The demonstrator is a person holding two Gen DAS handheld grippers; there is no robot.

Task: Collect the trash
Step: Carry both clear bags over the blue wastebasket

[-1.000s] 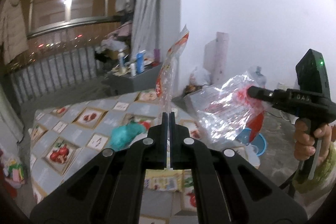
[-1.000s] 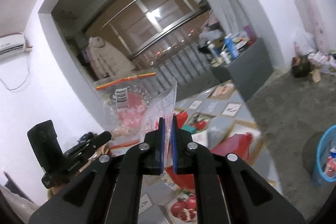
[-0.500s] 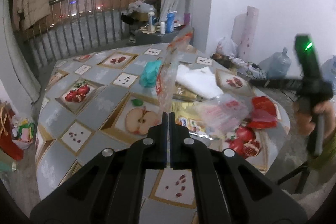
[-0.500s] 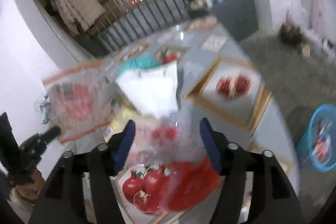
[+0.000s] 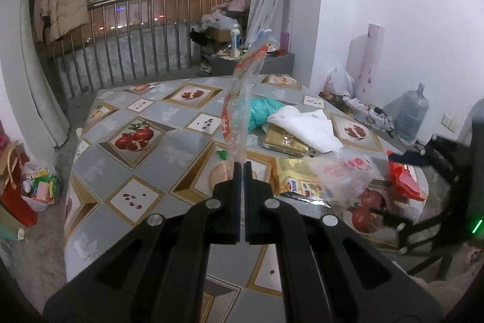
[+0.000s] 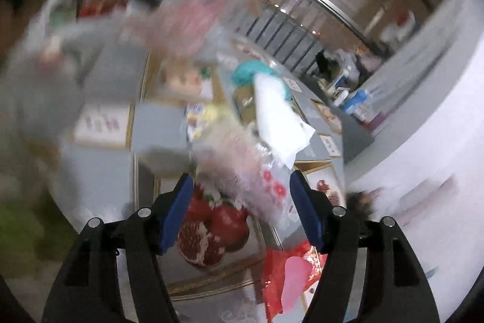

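My left gripper (image 5: 243, 168) is shut on a clear zip bag with an orange strip (image 5: 239, 111) and holds it upright above the table (image 5: 127, 159). My right gripper (image 6: 242, 196) is open and empty, just above a crumpled clear wrapper with red print (image 6: 260, 171) lying on the table; that wrapper also shows in the left wrist view (image 5: 345, 174). A red foil packet (image 6: 287, 271) lies at the table's edge, and it shows in the left wrist view (image 5: 403, 180). The right wrist view is blurred by motion.
On the fruit-pattern tablecloth lie a white bag (image 5: 305, 126), a teal bag (image 5: 263, 108), a gold box (image 5: 284, 141) and a yellow packet (image 5: 299, 180). A water jug (image 5: 413, 117) stands by the wall. Trash bags (image 5: 33, 186) sit on the floor at left.
My right gripper opened and let go of the clear wrapper, which now lies on the table. Both grippers dropped lower toward the table; the left stays shut on the zip bag.
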